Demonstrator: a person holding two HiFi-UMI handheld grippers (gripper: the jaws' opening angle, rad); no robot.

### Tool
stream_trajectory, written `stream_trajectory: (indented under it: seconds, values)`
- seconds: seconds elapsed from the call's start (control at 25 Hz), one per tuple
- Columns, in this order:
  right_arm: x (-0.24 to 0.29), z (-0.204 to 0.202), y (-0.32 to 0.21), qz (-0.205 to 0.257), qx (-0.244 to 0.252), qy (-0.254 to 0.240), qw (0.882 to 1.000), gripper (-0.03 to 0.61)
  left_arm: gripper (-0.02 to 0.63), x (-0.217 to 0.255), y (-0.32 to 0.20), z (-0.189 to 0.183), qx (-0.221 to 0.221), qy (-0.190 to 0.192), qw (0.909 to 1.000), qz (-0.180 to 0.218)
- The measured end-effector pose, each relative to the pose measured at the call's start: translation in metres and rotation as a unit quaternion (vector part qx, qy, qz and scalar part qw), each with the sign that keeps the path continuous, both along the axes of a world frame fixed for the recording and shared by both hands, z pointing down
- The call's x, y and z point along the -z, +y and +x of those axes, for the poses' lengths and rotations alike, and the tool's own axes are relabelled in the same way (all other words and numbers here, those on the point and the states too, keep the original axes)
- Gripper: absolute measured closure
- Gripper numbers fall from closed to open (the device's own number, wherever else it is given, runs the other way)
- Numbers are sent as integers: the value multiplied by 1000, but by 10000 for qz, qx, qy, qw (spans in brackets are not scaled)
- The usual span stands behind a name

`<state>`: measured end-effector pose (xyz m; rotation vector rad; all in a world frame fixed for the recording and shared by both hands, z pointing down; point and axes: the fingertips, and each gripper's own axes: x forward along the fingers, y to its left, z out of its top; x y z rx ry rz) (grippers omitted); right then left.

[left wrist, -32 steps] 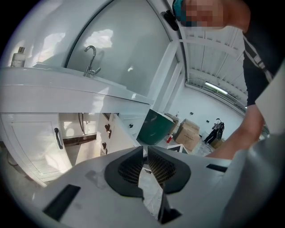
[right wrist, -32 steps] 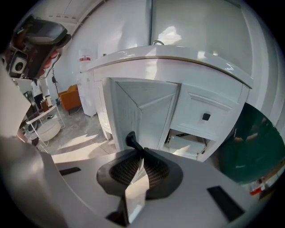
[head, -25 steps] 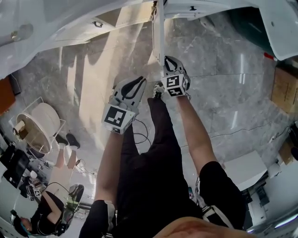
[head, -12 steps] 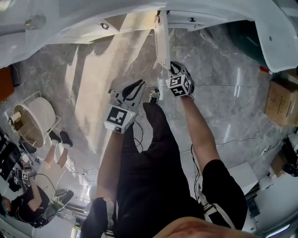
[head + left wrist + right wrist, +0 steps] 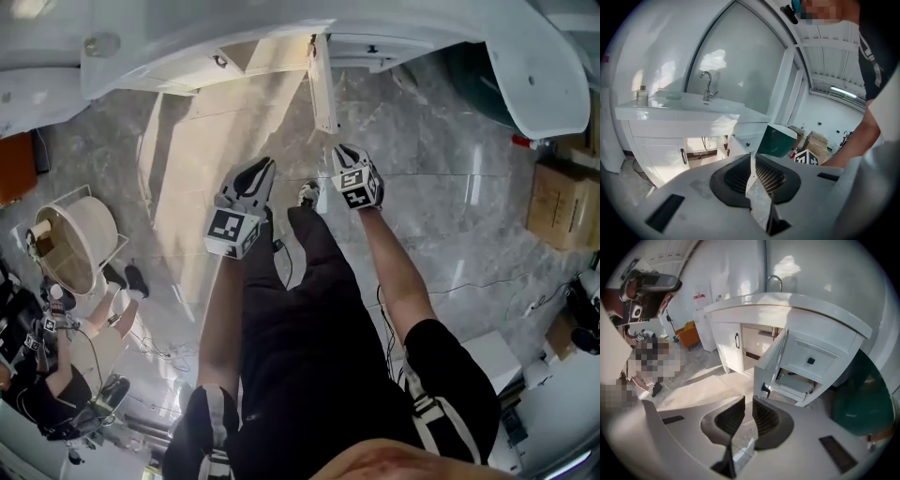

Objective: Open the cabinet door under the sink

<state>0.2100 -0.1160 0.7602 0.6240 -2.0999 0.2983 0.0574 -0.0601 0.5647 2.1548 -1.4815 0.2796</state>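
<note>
The white vanity cabinet (image 5: pixel 740 333) stands under the sink with its faucet (image 5: pixel 708 86). Its right-hand door (image 5: pixel 322 89) stands swung open, edge-on in the head view, and shows in the right gripper view as door (image 5: pixel 768 364) with a dark handle (image 5: pixel 765 390). The left-hand door (image 5: pixel 661 157) is closed. My right gripper (image 5: pixel 339 152) hangs just short of the open door's free edge, apart from it, jaws nearly together with nothing between them. My left gripper (image 5: pixel 261 169) is lower left, also closed and empty.
A dark green bin (image 5: pixel 862 394) stands right of the vanity. Cardboard boxes (image 5: pixel 558 202) sit at the far right. A round white basket on a wire stand (image 5: pixel 75 239) and a seated person (image 5: pixel 47 394) are at the left. My legs (image 5: pixel 300 309) stand on grey marble floor.
The right gripper was up against the open door's lower end; now it has drawn back and is clear of it. Both grippers have shifted slightly toward my body.
</note>
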Motion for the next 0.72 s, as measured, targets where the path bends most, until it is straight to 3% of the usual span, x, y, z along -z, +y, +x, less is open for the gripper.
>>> stream_trajectory:
  seconds: [0.24, 0.4, 0.52, 0.72]
  values:
    - [91, -15, 44, 18, 95, -831, 9965, 501, 575, 33, 30, 1, 48, -64, 9999, -103]
    - [157, -16, 53, -241, 174, -1275, 9914, 515, 575, 64, 30, 3, -68, -177, 9998, -32]
    - [196, -13, 57, -322, 289, -1464, 9883, 517, 575, 84, 28, 2, -103, -136, 9998, 107]
    - [243, -25, 63, 35, 460, -1537, 9870, 517, 575, 104, 38, -6, -389, -54, 9988, 277]
